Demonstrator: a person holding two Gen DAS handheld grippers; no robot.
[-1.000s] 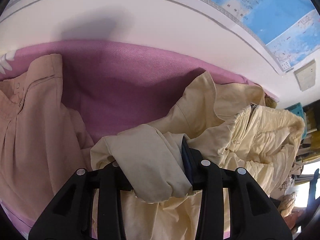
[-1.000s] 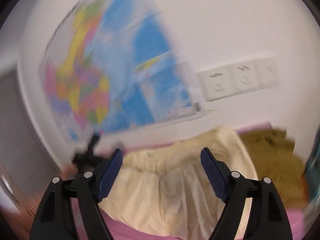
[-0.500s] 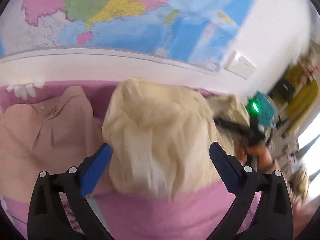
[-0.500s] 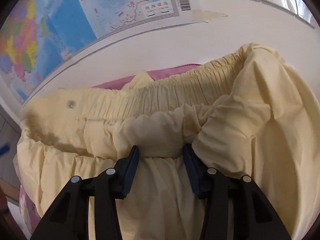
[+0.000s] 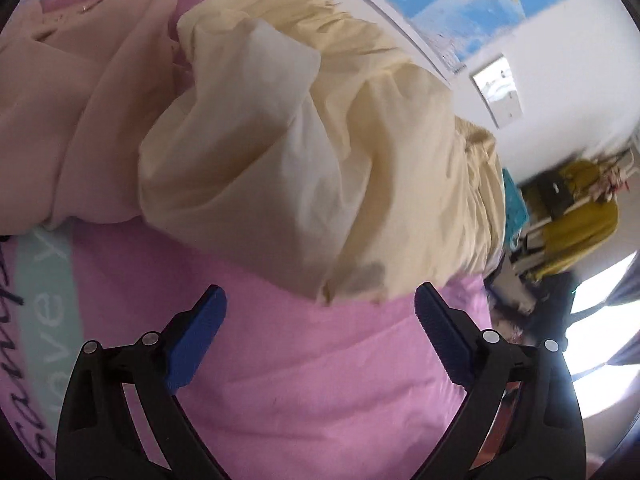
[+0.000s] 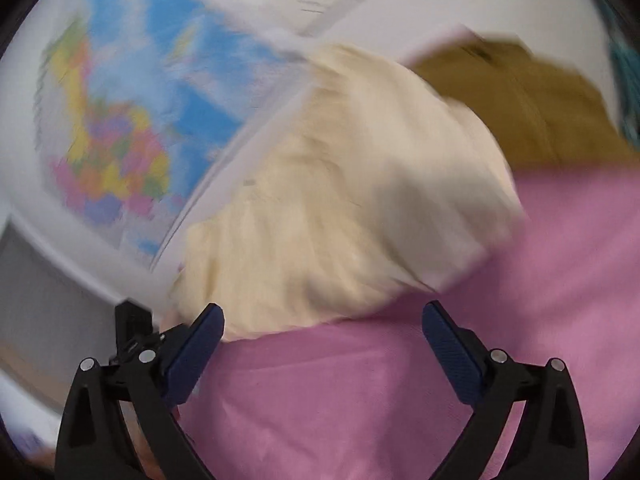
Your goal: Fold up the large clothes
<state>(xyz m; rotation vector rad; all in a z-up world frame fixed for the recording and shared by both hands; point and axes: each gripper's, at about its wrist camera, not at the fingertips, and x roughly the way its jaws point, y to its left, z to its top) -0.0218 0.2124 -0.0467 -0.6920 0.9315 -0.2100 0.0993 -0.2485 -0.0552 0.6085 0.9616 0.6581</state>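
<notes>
Left gripper (image 5: 320,312) standing spread wide, blue pads (image 5: 196,340) apart, nothing between them, hovering over bare pink bedsheet (image 5: 320,380). Cream trousers (image 5: 312,152) lying bunched in a heap on the sheet just ahead of the left fingertips, not touching either pad; gathered elastic waistband showing along the far edge of the heap, a grey smudge near the closest hem. Peach garment (image 5: 80,100) lying crumpled against the heap's left side, touching it. Pale green strip with dark lettering (image 5: 44,300) running along the sheet at the left edge. Wall map (image 5: 460,4) hanging above, wall sockets beside it. Right gripper (image 6: 322,320) also spread wide, jaws having just been opening, nothing caught between the pads (image 6: 452,356); view heavily motion-blurred. Same cream heap (image 6: 352,208) sitting just beyond the right fingertips on the pink sheet (image 6: 360,400), clear of both pads as far as blur allows. Olive-brown garment (image 6: 532,108) lying behind the heap to the right, touching or overlapping it, cannot tell which. Coloured map (image 6: 132,112) filling the upper left.
</notes>
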